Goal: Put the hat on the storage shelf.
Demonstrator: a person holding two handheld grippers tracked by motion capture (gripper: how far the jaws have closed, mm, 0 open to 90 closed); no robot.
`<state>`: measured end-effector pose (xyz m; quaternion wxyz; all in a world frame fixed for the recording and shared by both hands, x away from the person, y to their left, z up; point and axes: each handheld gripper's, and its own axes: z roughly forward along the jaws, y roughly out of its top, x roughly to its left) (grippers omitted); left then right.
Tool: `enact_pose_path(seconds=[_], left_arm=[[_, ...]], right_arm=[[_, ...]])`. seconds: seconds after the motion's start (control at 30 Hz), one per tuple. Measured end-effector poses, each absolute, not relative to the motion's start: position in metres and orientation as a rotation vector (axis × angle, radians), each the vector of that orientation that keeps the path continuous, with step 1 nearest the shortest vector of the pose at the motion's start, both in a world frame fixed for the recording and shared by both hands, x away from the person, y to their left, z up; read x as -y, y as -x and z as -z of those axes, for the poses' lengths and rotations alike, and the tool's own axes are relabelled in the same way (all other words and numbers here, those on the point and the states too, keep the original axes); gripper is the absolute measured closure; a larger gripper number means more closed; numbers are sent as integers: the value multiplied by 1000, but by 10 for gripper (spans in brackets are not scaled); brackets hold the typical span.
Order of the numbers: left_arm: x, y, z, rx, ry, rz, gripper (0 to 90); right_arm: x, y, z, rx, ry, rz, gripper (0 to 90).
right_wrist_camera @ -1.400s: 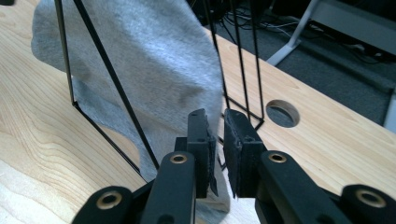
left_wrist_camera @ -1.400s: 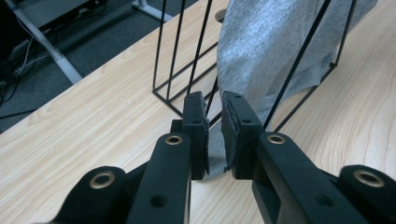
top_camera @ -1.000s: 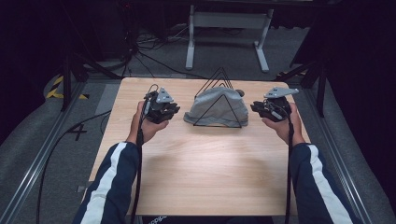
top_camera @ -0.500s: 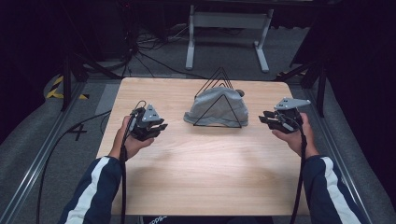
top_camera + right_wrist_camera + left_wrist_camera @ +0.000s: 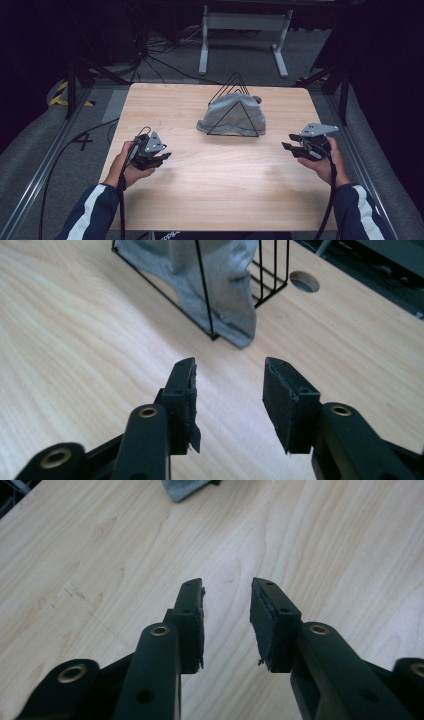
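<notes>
A grey cloth [image 5: 235, 117] is draped over a black wire triangular rack [image 5: 233, 89] at the back middle of the wooden table [image 5: 220, 195]. My left gripper [image 5: 162, 157] is held low over the table's left side, open, with bare wood between its jaws [image 5: 227, 610]. My right gripper [image 5: 289, 148] hovers at the table's right side, open and holding nothing [image 5: 229, 390]. In the right gripper view the cloth [image 5: 227, 285] and the rack [image 5: 205, 300] lie just ahead of the jaws. A corner of the cloth [image 5: 182, 487] shows at the top of the left gripper view.
A round cable hole [image 5: 304, 281] sits in the table beyond the rack. Metal rails [image 5: 45, 165] run along both table sides. Cables [image 5: 150, 60] and a white stand [image 5: 240, 22] lie on the dark floor behind.
Both hands have drawn back toward the near edge and outward, away from the rack. The cloth and the rack have stayed in place.
</notes>
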<state>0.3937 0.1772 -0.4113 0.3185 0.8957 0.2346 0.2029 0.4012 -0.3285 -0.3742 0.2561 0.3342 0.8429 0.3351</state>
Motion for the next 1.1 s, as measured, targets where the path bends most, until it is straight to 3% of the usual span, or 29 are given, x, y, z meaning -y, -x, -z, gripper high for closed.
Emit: enact_pose_path(seconds=[0.53,1.1], left_arm=[[-199,-363,450,-690,-2388,-471,311],[-222,-345,482,-788,-2223,-318,176]], right_arm=[[358,-359,416,-2286,-977,-879,373],[384,-335,463,-2303,-1151,-966,236]])
